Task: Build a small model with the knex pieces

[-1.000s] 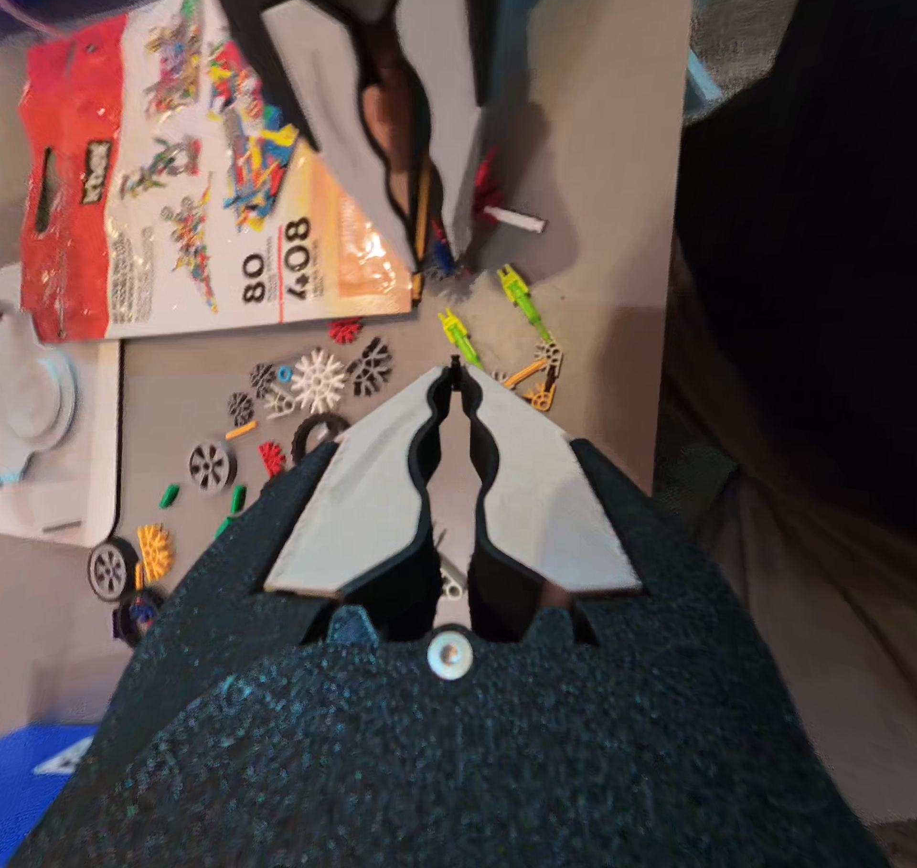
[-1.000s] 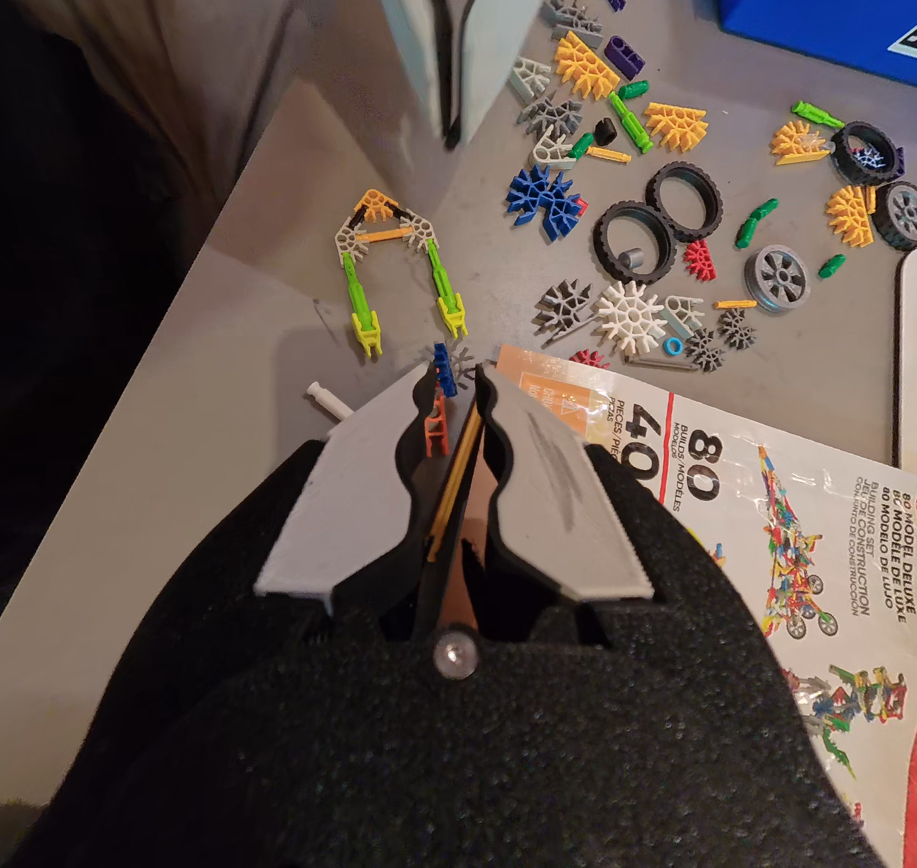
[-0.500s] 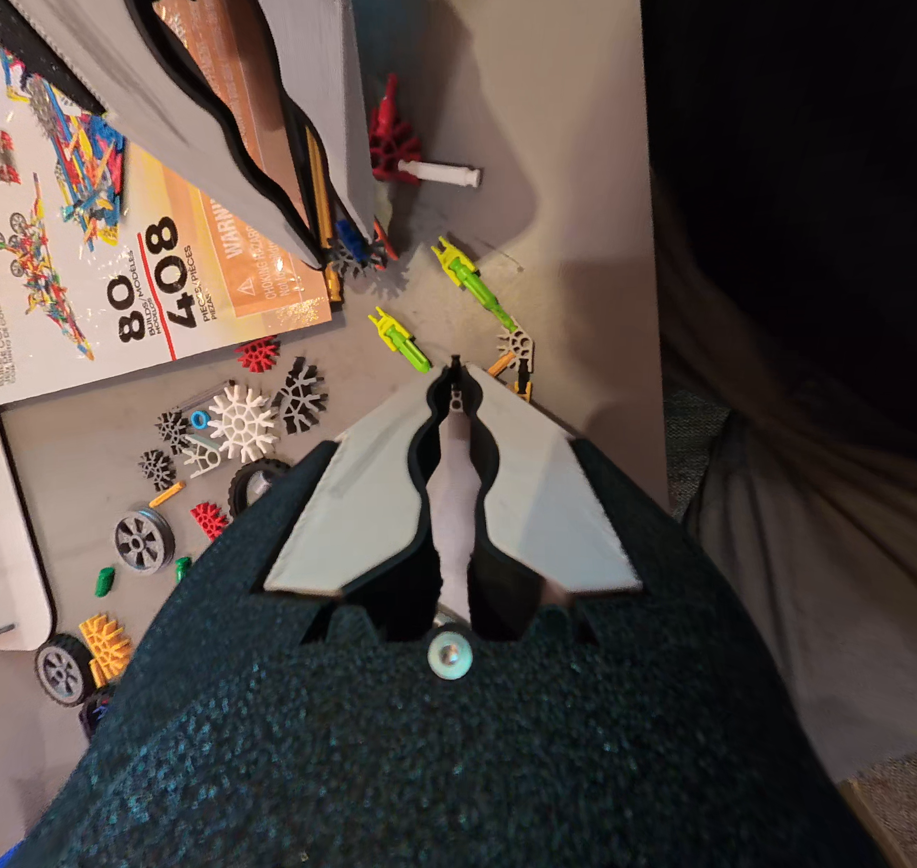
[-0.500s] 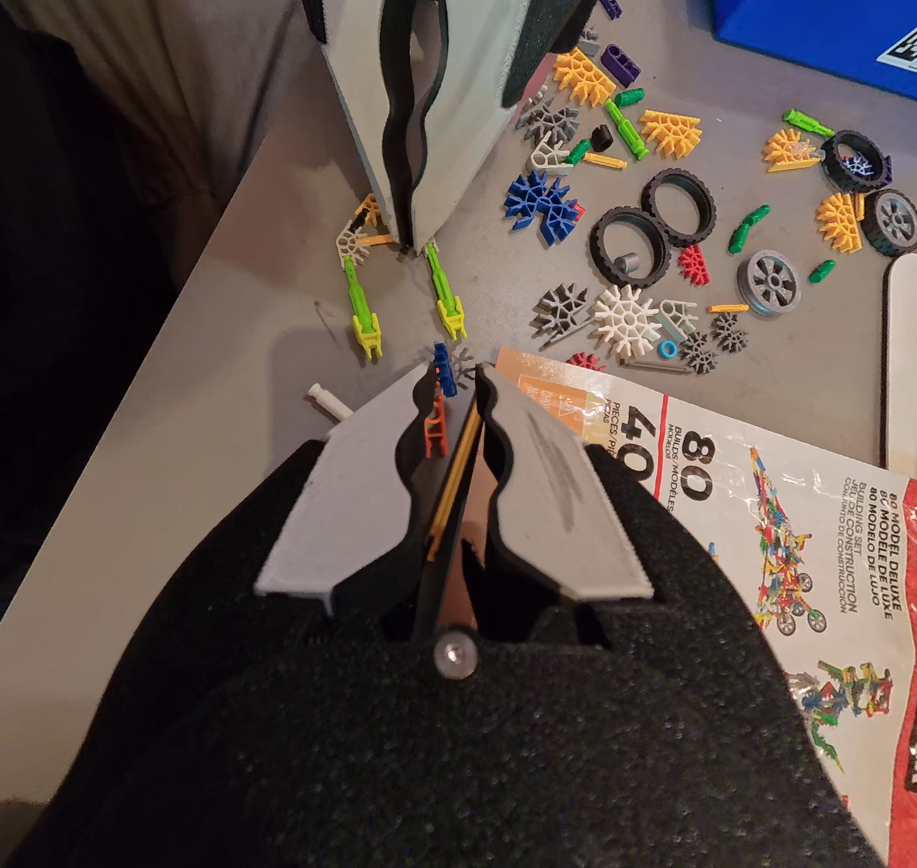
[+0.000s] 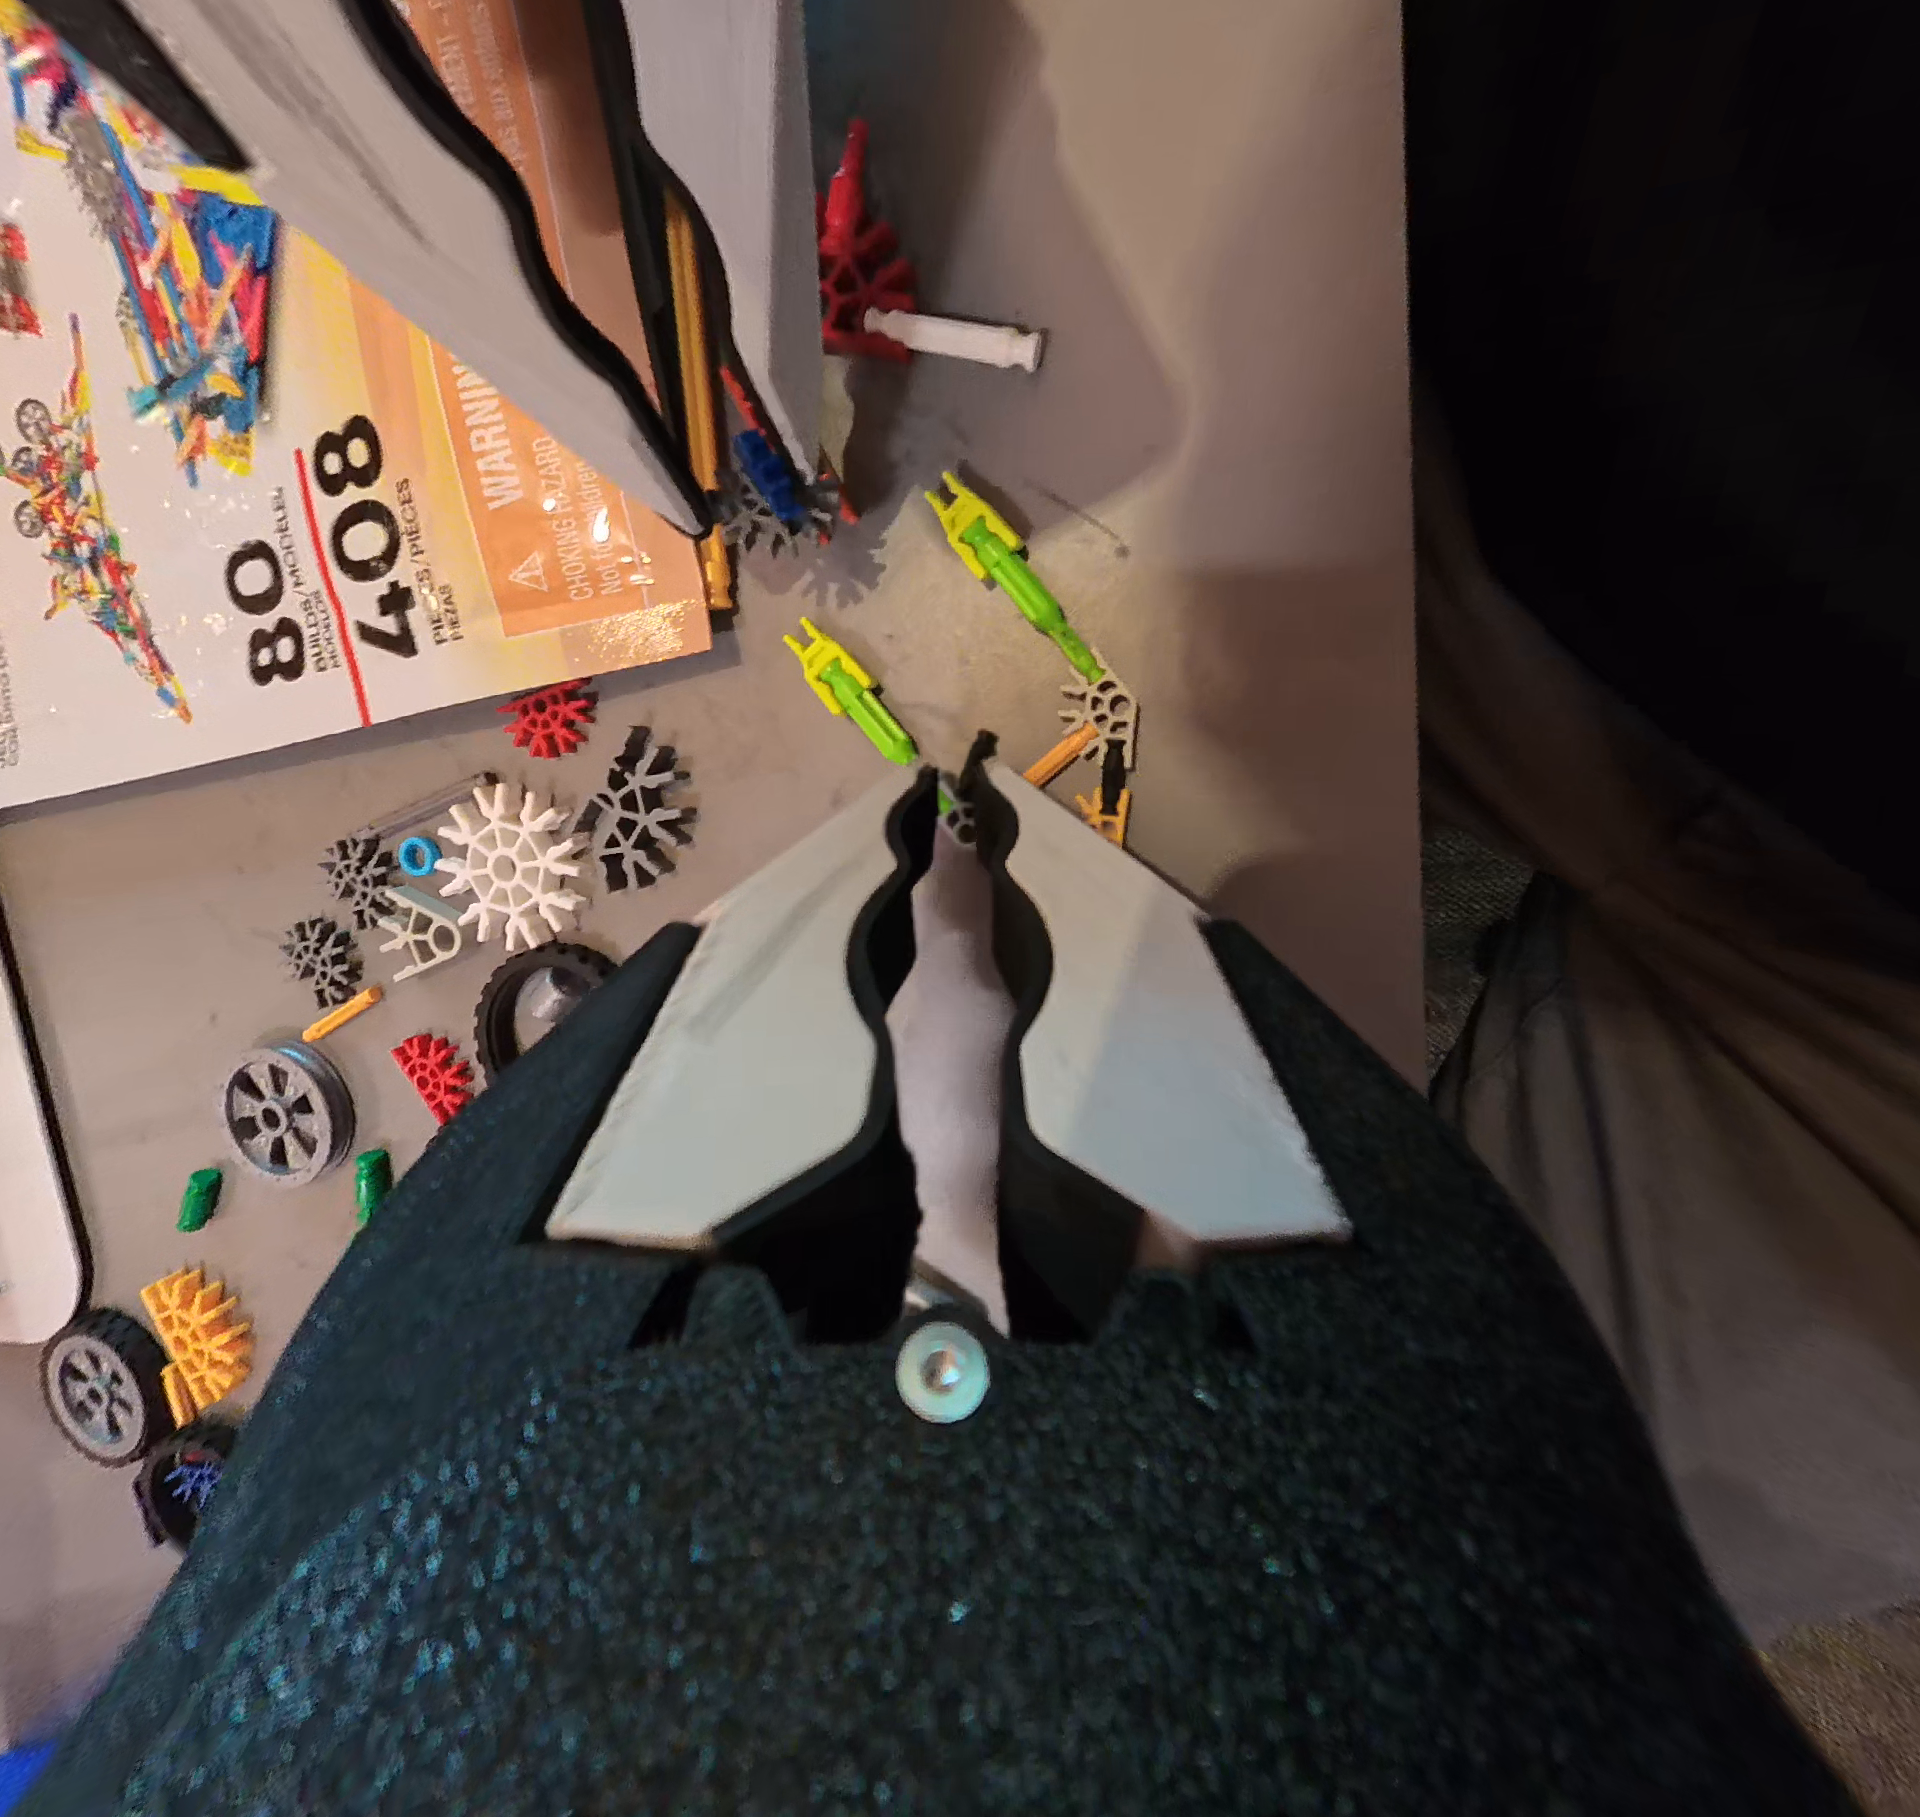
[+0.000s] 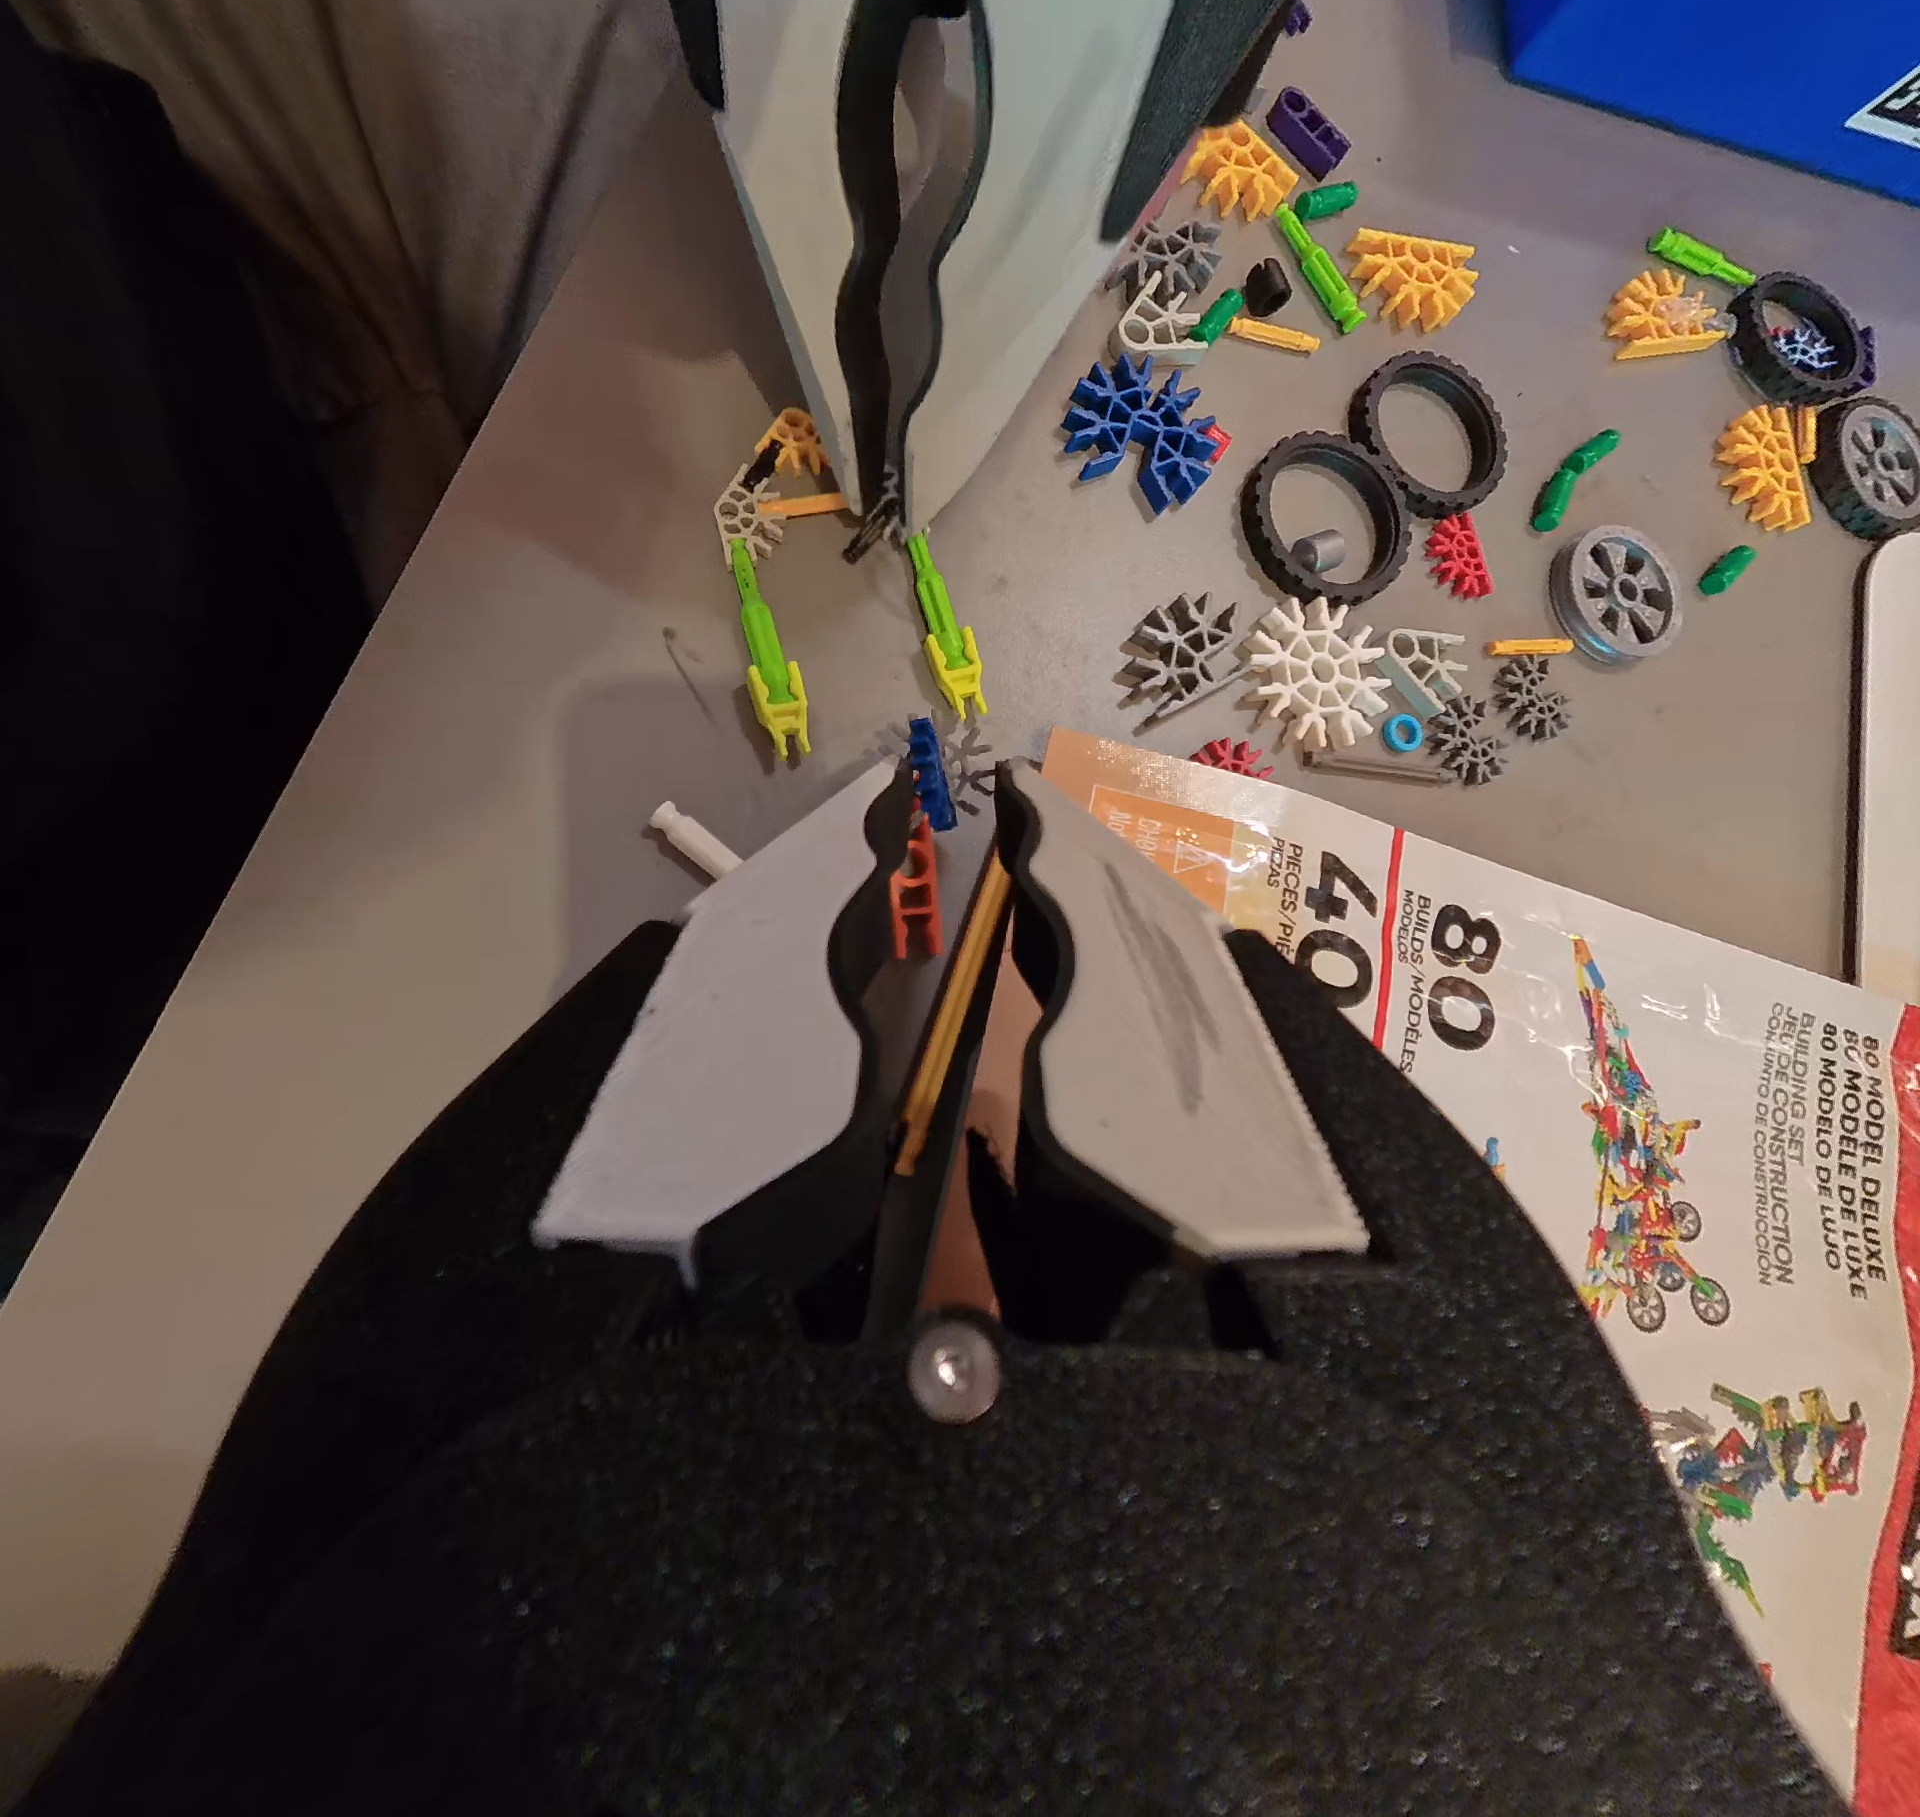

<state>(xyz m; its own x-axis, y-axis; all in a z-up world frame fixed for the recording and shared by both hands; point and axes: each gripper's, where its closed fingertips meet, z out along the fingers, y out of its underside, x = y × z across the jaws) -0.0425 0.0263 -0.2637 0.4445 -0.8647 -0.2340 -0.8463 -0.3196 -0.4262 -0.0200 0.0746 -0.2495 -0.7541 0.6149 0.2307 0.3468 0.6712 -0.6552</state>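
My right gripper (image 6: 945,785) is shut on a small build: a gold rod (image 6: 956,988), an orange connector (image 6: 914,900) and a blue connector (image 6: 930,770) on a grey snowflake piece at its tips. It also shows at the top of the left wrist view (image 5: 748,505). My left gripper (image 5: 953,780) reaches down onto a U-shaped build on the table, made of two green rods (image 5: 1023,593) (image 6: 764,624), grey connectors (image 5: 1101,707) and an orange rod. Its jaws stand a narrow gap apart, straddling the near grey connector. In the right wrist view the left gripper (image 6: 885,515) comes from above.
A printed toy bag (image 6: 1558,1040) lies beside the right gripper. Loose tyres (image 6: 1434,437), wheels, a white snowflake piece (image 6: 1314,671) and yellow, blue and red connectors are scattered beyond. A white rod (image 6: 691,837) lies near the table edge. A blue box (image 6: 1714,32) stands far right. Some 6 centimeters of space lies between my two pairs of fingers.
The left gripper came down over the U-shaped build, and its jaws, shut before, have parted slightly around the grey connector. The right gripper held still with its build.
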